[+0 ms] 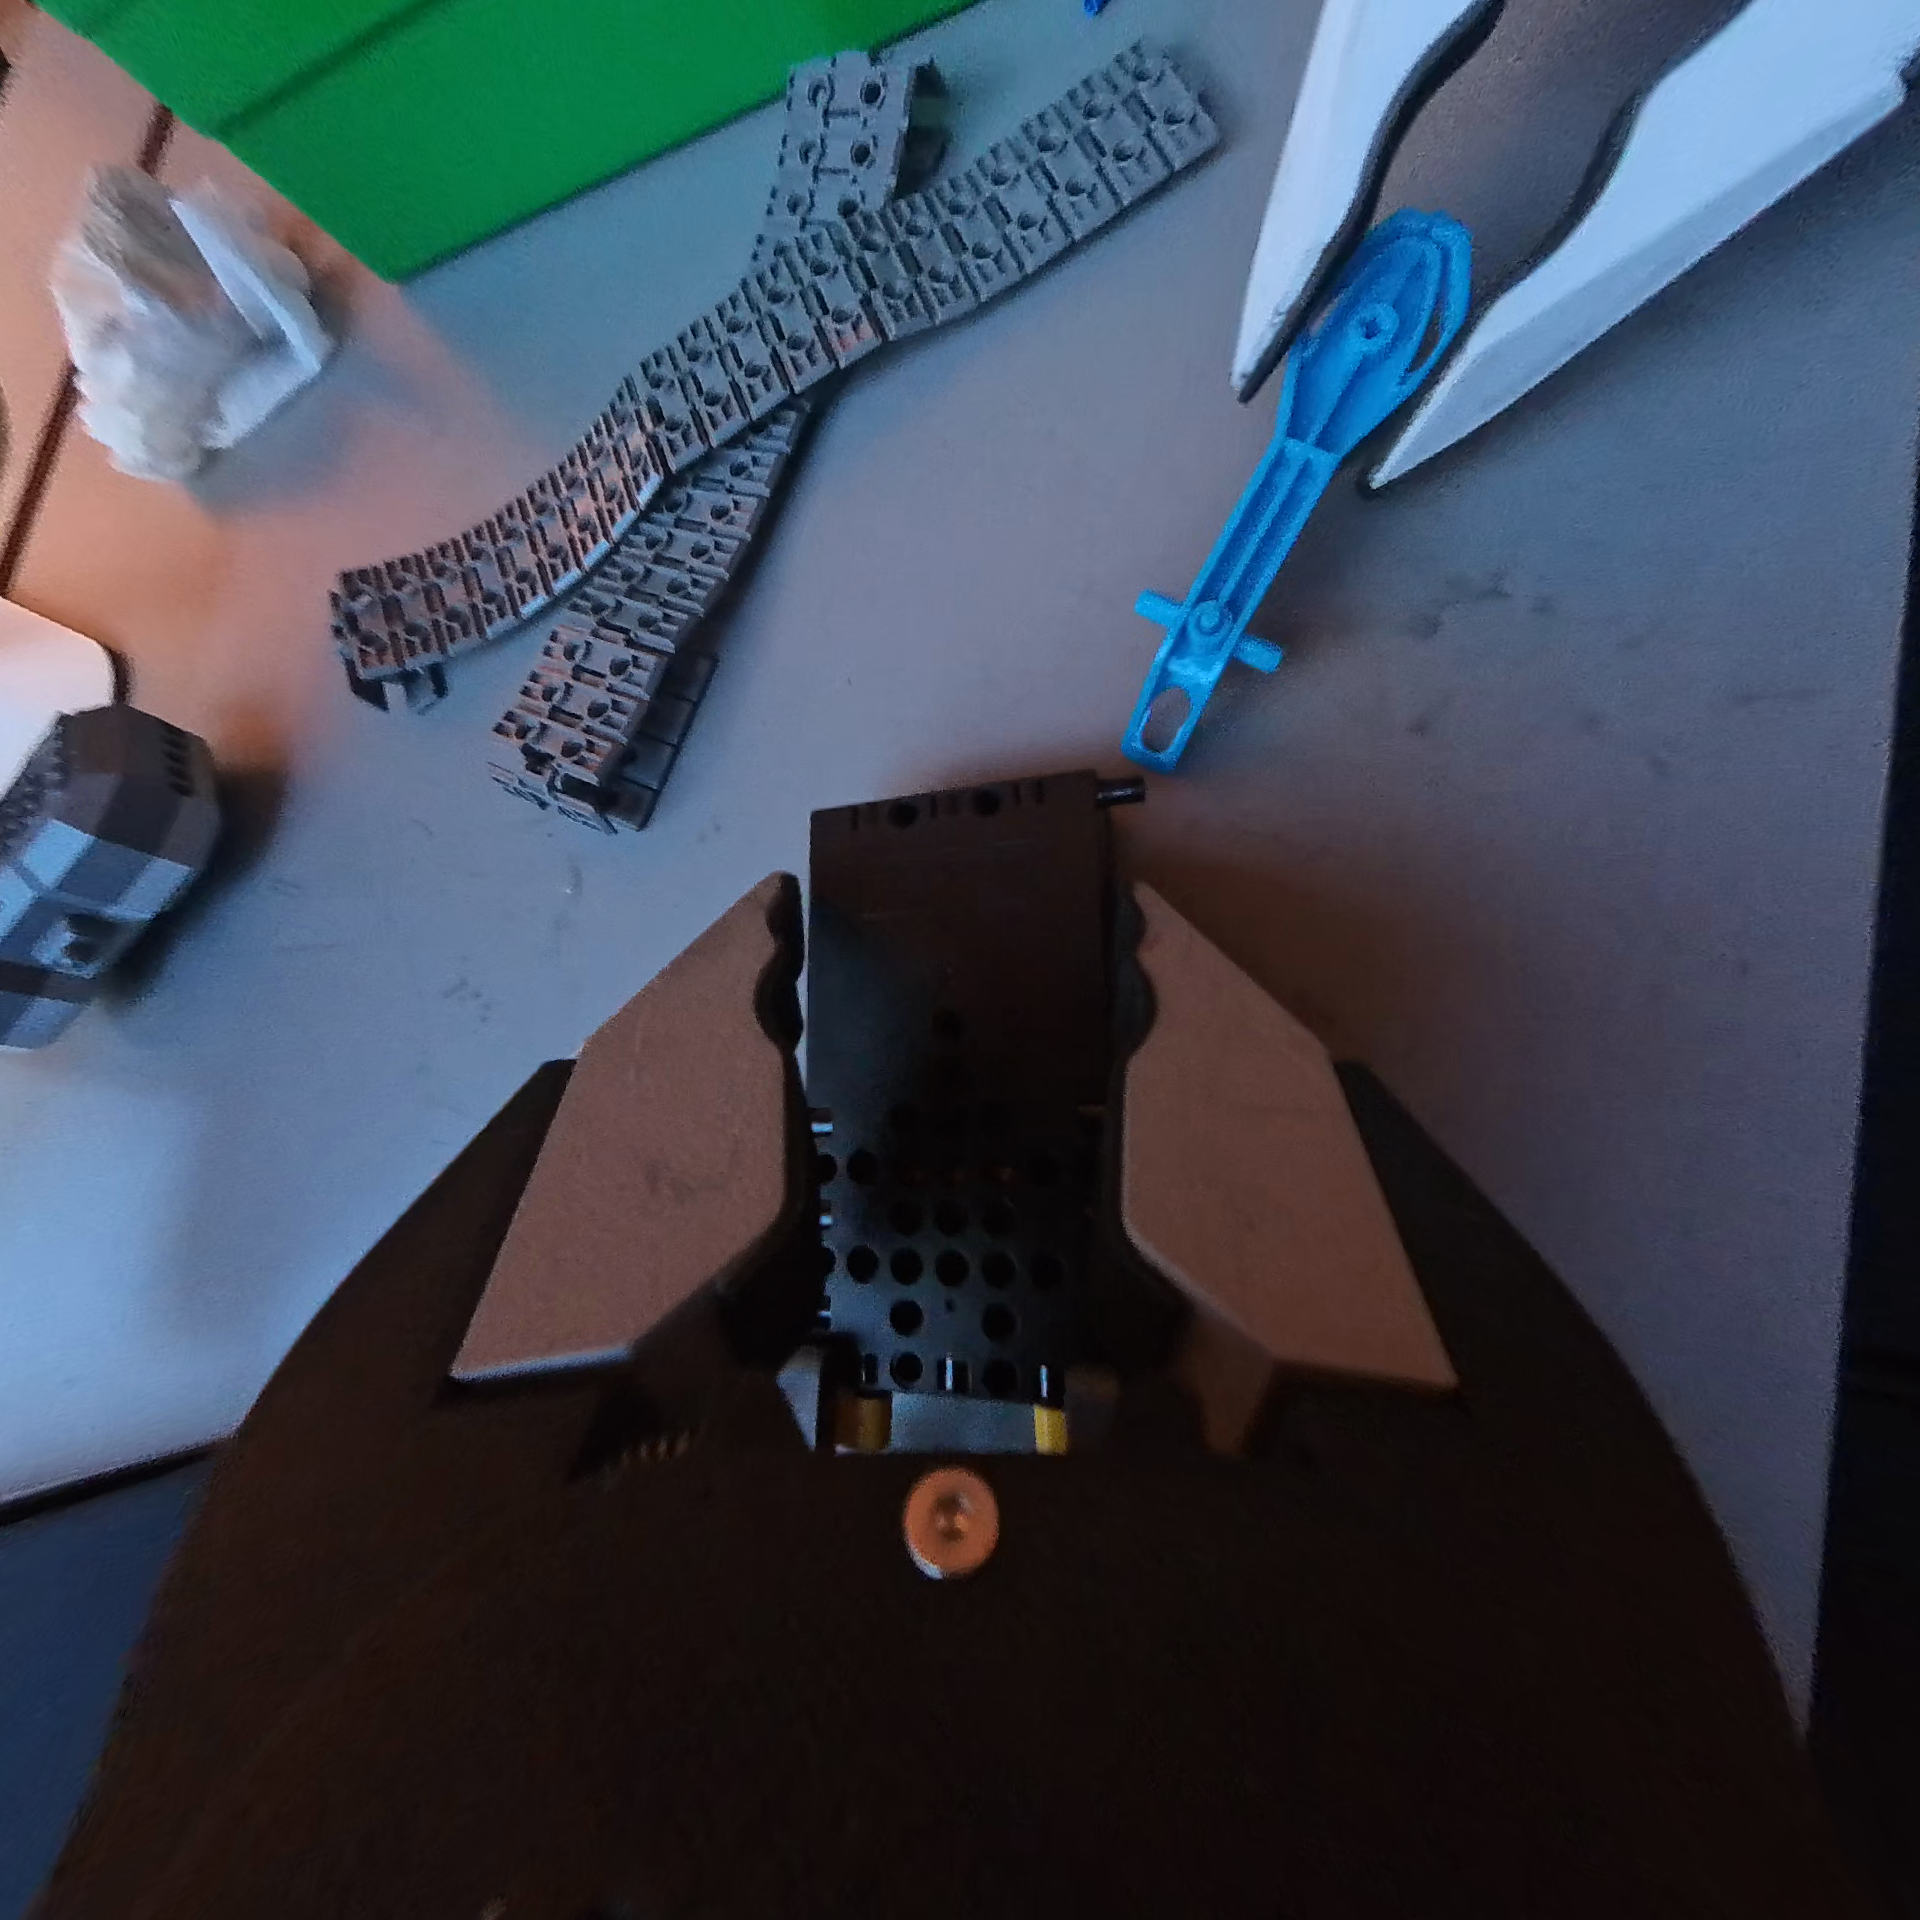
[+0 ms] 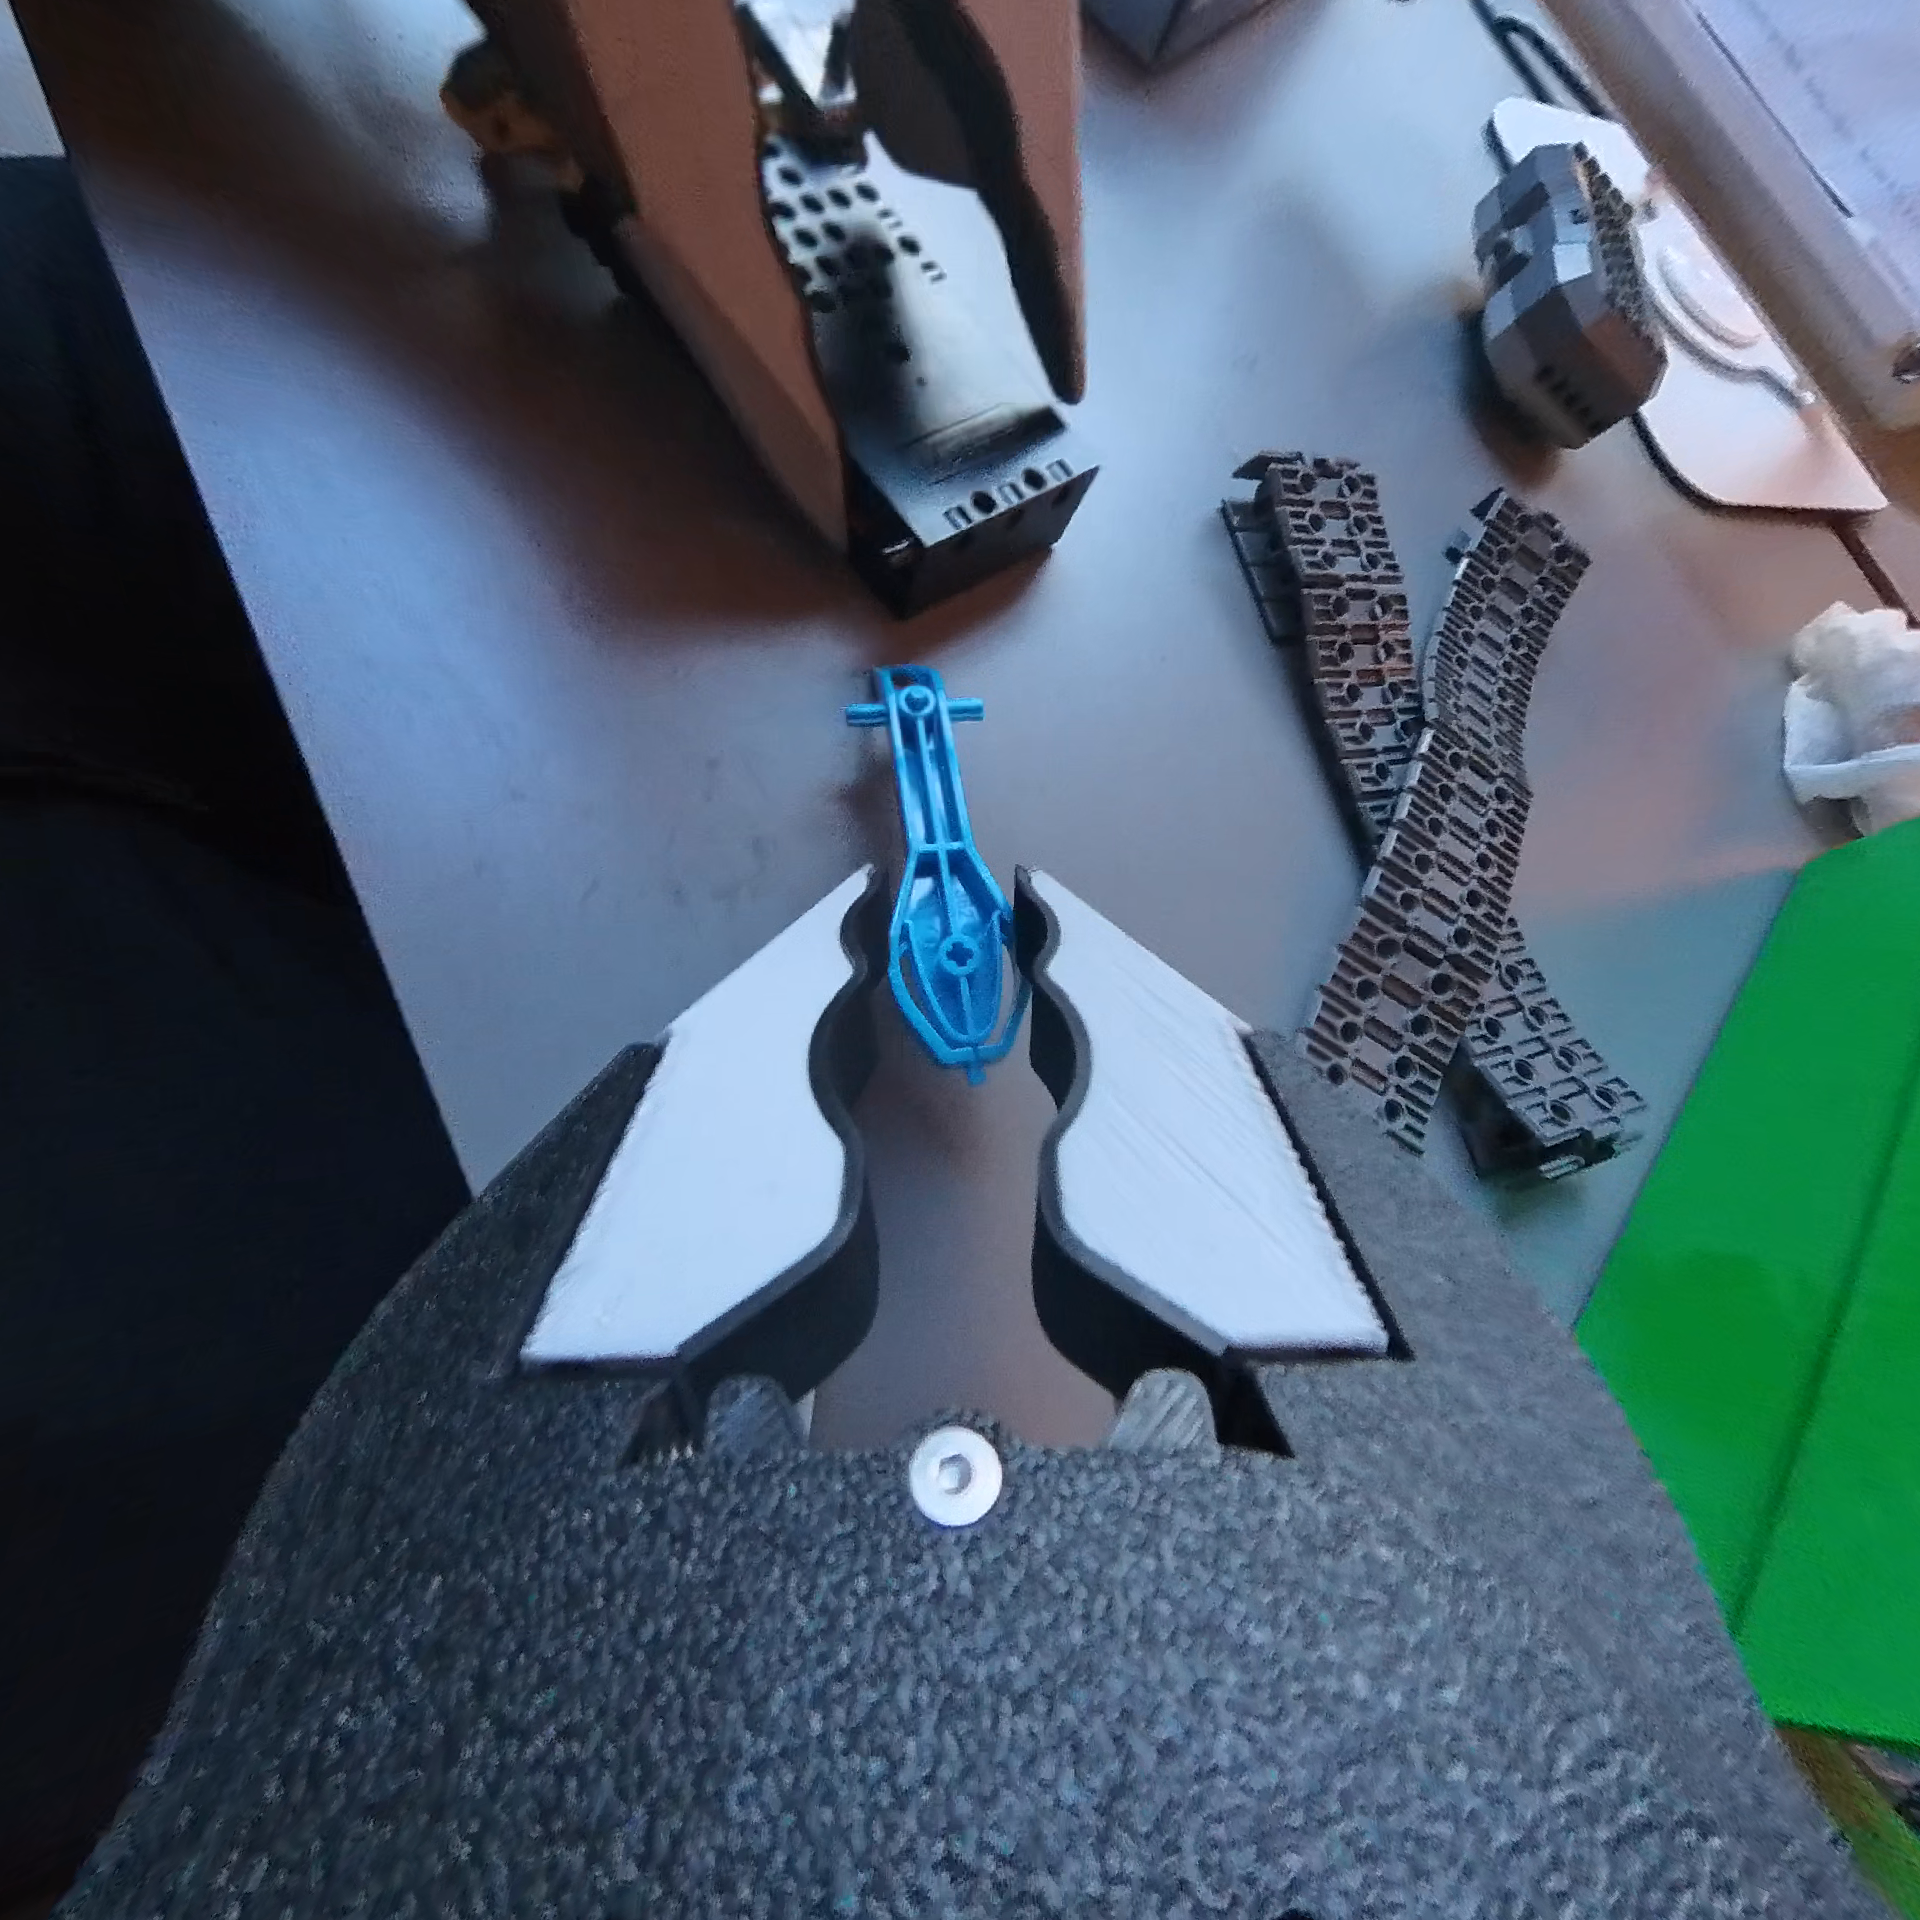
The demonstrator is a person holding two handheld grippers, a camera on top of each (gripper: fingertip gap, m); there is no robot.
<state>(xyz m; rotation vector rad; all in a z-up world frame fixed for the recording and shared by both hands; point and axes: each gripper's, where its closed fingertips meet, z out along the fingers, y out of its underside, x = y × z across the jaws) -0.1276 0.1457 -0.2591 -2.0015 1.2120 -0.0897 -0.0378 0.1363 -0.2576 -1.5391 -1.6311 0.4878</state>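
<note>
My left gripper [image 1: 961, 894], with brown fingers, is shut on a black perforated block [image 1: 956, 1039] and holds it low over the grey table [image 1: 1507, 831]. A small black pin sticks out of the block's far corner. My right gripper [image 2: 945, 878], with white fingers, is closed around the wide end of a slim blue plastic part [image 2: 925, 769]. The part's thin end with a crossbar points toward the black block [image 2: 966, 436], a short gap away. The right gripper [image 1: 1314, 431] and the blue part [image 1: 1247, 561] also show in the left wrist view, and the left gripper [image 2: 951, 457] in the right wrist view.
Two grey tread tracks [image 1: 727, 416] lie crossed on the table, also in the right wrist view [image 2: 1434, 831]. A green box [image 1: 468, 104] stands behind them. A grey-and-black block assembly [image 2: 1548, 301] and a crumpled white tissue [image 2: 1849, 717] lie nearby. The table's edge [image 2: 260, 623] borders darkness. Left tips to right tips: about 10 cm.
</note>
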